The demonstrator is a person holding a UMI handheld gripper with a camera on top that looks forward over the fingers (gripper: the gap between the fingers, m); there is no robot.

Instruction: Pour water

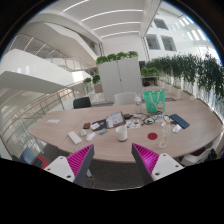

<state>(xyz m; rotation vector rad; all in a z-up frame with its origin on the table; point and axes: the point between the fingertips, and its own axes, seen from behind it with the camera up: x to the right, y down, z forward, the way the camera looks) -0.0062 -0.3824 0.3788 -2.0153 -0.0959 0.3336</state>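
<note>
**Gripper hovering over the cluttered meeting table**

Bright atrium balconies and hedge-like plants (190, 72) are ringing a long oval wooden table (60, 125). A green pitcher-like vessel (153, 101) is standing at the table's far side, well beyond the fingers. A clear glass (163, 133) is sitting near the right fingertip. The gripper (113, 160) is hanging wide apart, holding nothing, its magenta pads (80, 160) facing inward.

Beyond the gripper (112, 160), an open-plan office atrium is showing itself: a long oval meeting table (70, 125) is carrying scattered papers, chairs (82, 102) are standing behind it, potted plants (190, 72) are lining the far side, and balconied floors are rising overhead.
</note>
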